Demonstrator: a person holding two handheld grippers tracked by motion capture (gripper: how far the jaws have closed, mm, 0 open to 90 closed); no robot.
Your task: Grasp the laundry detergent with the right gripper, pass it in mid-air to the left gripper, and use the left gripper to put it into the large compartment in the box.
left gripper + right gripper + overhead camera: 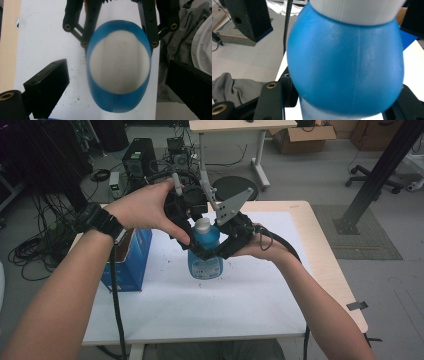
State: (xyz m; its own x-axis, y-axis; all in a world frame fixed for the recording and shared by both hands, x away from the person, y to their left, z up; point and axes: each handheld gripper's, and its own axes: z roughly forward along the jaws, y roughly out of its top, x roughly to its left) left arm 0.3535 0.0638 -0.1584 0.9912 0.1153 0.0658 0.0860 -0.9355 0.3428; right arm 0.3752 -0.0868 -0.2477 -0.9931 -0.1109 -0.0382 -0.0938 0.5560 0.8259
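A blue bottle [205, 262] with a white cap [202, 224] stands upright at the middle of the white-topped table [240, 305]. My right gripper [212, 247] comes in from the right and is shut on the bottle's shoulder; in the right gripper view its jaws press both sides of the blue body [347, 67] below the cap [357, 10]. My left gripper [192, 215] hangs above, pointing down. In the left gripper view it [118, 83] is open, its jaws wide on either side of the cap [120, 62], not touching it.
A blue box [132, 265] stands at the table's left edge, close to my left forearm. A grey cloth [234, 87] lies below the table's near side. Behind the table are a computer tower [140, 162], cables on the floor and a second desk [240, 125].
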